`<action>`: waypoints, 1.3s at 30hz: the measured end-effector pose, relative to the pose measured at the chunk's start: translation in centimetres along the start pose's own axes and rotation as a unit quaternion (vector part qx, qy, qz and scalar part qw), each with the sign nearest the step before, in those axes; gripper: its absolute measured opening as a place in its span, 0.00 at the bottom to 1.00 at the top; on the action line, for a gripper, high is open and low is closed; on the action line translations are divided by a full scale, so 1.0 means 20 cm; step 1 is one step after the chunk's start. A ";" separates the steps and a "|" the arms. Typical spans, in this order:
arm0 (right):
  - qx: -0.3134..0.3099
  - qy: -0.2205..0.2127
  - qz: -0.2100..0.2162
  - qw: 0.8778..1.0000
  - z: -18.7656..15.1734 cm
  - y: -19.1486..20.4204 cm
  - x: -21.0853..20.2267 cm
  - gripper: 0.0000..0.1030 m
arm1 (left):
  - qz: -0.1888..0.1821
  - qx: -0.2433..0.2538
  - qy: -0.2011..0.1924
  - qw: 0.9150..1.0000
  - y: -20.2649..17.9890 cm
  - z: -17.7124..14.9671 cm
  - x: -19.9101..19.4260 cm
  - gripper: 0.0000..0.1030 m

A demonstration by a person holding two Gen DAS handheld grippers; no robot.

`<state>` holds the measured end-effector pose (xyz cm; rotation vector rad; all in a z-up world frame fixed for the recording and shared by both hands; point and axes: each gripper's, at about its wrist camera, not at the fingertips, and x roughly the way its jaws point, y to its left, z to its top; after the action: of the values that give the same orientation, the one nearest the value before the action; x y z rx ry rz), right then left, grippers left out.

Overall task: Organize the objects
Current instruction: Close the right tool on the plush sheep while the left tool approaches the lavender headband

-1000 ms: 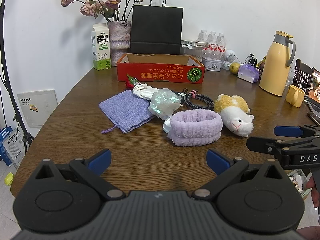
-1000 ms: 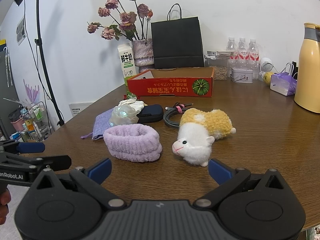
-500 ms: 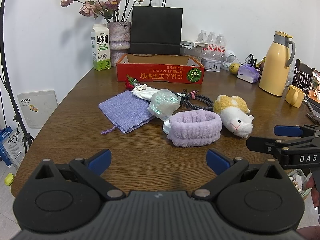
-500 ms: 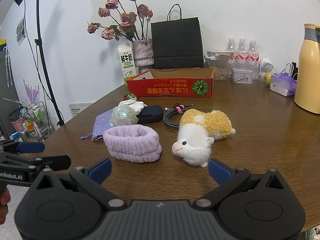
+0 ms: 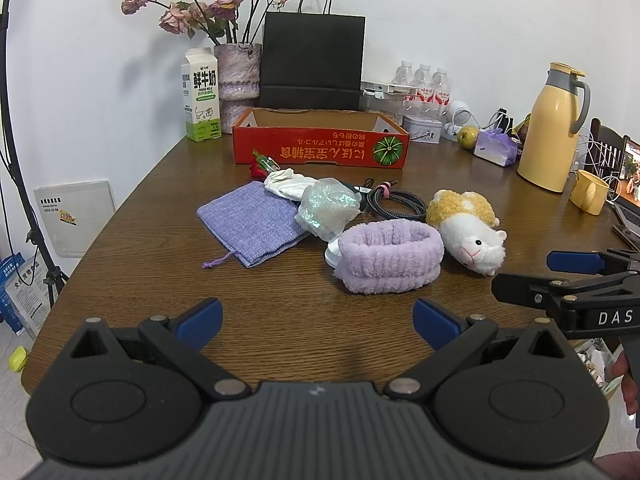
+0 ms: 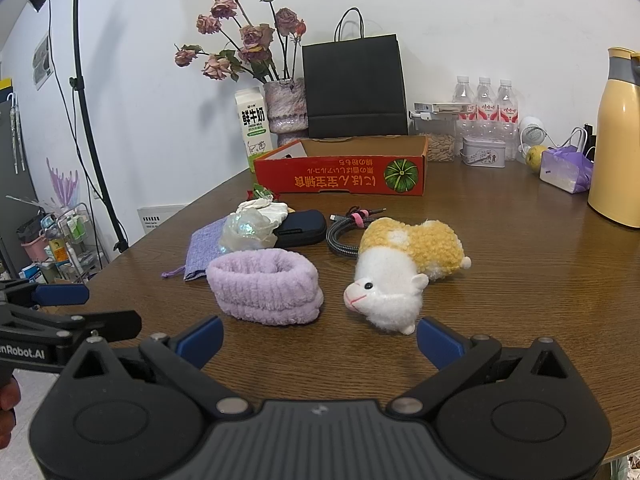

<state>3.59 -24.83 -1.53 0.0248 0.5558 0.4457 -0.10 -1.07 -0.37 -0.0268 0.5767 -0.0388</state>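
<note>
Loose items lie mid-table: a purple fluffy headband (image 5: 390, 255) (image 6: 266, 286), a white and yellow plush sheep (image 5: 468, 229) (image 6: 404, 270), a purple cloth pouch (image 5: 251, 222), a crumpled iridescent wrapper (image 5: 327, 209), a coiled black cable (image 5: 396, 202), a dark case (image 6: 299, 232) and a white cloth (image 5: 288, 182). An open red cardboard box (image 5: 320, 147) (image 6: 344, 170) stands behind them. My left gripper (image 5: 316, 322) is open and empty near the front edge. My right gripper (image 6: 320, 340) is open and empty, just short of the headband and the sheep.
At the back stand a milk carton (image 5: 201, 96), a vase of dried roses (image 5: 237, 76), a black paper bag (image 5: 313, 62) and water bottles (image 5: 424, 86). A yellow thermos (image 5: 554, 128) and yellow mug (image 5: 588, 198) stand at right. A light stand (image 6: 86, 100) is left of the table.
</note>
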 end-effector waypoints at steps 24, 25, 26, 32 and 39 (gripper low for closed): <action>0.002 0.010 -0.014 1.000 0.01 -0.18 0.13 1.00 | -0.002 0.001 0.021 1.000 -0.11 0.04 0.23 1.00; 0.001 0.011 -0.014 1.000 0.01 -0.19 0.15 1.00 | 0.000 -0.002 0.023 1.000 -0.10 0.04 0.25 1.00; -0.001 0.013 -0.014 1.000 0.01 -0.20 0.16 1.00 | 0.002 -0.005 0.024 1.000 -0.10 0.05 0.27 1.00; -0.003 0.018 -0.009 1.000 0.05 -0.24 0.27 1.00 | 0.010 -0.017 0.024 1.000 -0.10 0.09 0.35 1.00; 0.002 0.028 -0.011 1.000 0.09 -0.28 0.39 1.00 | 0.016 -0.025 0.019 0.999 -0.09 0.14 0.42 1.00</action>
<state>12.66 -26.49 -4.70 0.0094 0.6108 0.4255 8.40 -3.11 -2.52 -0.0658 0.6154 0.0065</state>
